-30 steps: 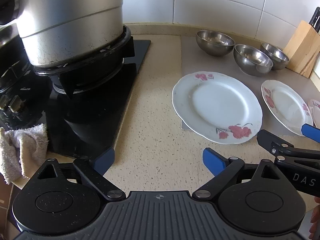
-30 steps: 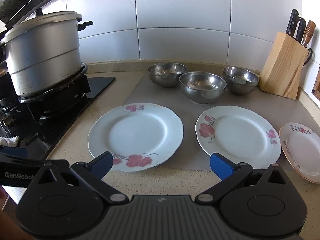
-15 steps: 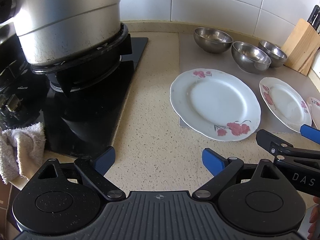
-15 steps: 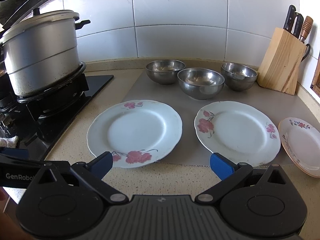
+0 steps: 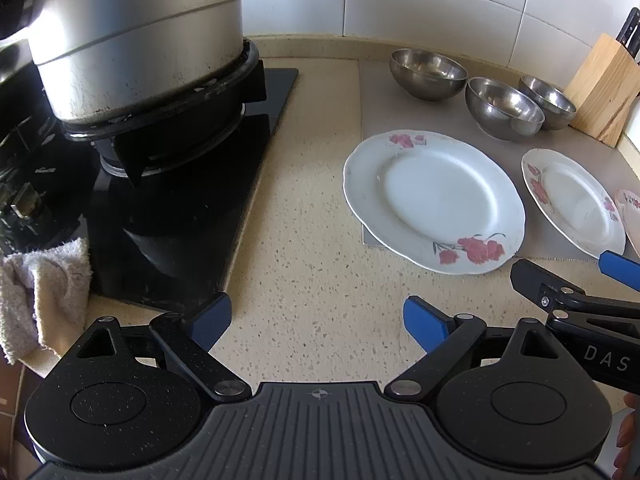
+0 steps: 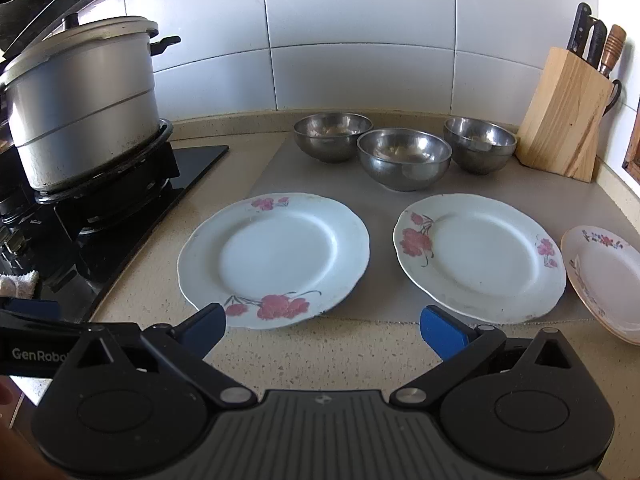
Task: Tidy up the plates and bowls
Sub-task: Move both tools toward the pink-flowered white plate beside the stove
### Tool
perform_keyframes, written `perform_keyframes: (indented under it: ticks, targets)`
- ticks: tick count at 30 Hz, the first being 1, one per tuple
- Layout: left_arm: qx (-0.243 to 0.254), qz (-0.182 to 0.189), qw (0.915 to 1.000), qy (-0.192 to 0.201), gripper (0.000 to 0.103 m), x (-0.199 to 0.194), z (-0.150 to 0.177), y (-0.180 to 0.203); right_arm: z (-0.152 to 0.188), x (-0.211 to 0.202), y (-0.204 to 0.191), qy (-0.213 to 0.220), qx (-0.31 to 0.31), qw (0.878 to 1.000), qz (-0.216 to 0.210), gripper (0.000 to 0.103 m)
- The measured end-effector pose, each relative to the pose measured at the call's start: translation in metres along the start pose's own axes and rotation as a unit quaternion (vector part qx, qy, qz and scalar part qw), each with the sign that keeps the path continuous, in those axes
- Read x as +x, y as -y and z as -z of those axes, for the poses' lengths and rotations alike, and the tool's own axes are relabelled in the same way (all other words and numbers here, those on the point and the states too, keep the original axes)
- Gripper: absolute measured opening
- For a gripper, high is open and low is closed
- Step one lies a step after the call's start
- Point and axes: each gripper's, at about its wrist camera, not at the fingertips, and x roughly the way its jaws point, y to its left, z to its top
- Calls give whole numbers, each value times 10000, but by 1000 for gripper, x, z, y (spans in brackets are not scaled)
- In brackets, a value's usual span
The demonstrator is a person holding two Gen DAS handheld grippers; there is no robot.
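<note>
While both grippers' fingers [image 6: 442,336] stay spread and empty, three plates [image 6: 274,258] and three bowls [image 6: 404,158] sit on the tabletop [image 5: 320,280]; only the right view shows the pot lid [image 6: 80,40].

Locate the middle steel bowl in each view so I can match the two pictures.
Left wrist: middle bowl sits upper right, between two other bowls.
Right wrist: middle bowl sits just right of centre, the nearest bowl of the row.
Shared landmark: the knife block, to the right of the bowls.

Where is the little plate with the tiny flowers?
In the right wrist view, the small plate sits at the far right of the counter, just right of the big plate and in front of the knife block.
</note>
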Motion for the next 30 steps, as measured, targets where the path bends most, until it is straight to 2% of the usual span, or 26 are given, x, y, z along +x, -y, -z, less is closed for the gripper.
perform_keyframes:
  ticks: [7,14,22,30]
  targets:
    - [-33,-56,10000,-34,88,2,-5,10,-1,3,8,-48,28,10000,-34,81]
    - [-208,-256,9994,-85,88,5,-13,30,-11,12,28,-49,-93,9996,-254,81]
    - [-634,-324,9965,-436,86,20,-12,53,-22,27,56,-189,-313,9974,-627,81]
    - [-835,-489,9947,-357,91,20,-16,81,-38,38,89,-274,-553,9920,-1099,81]
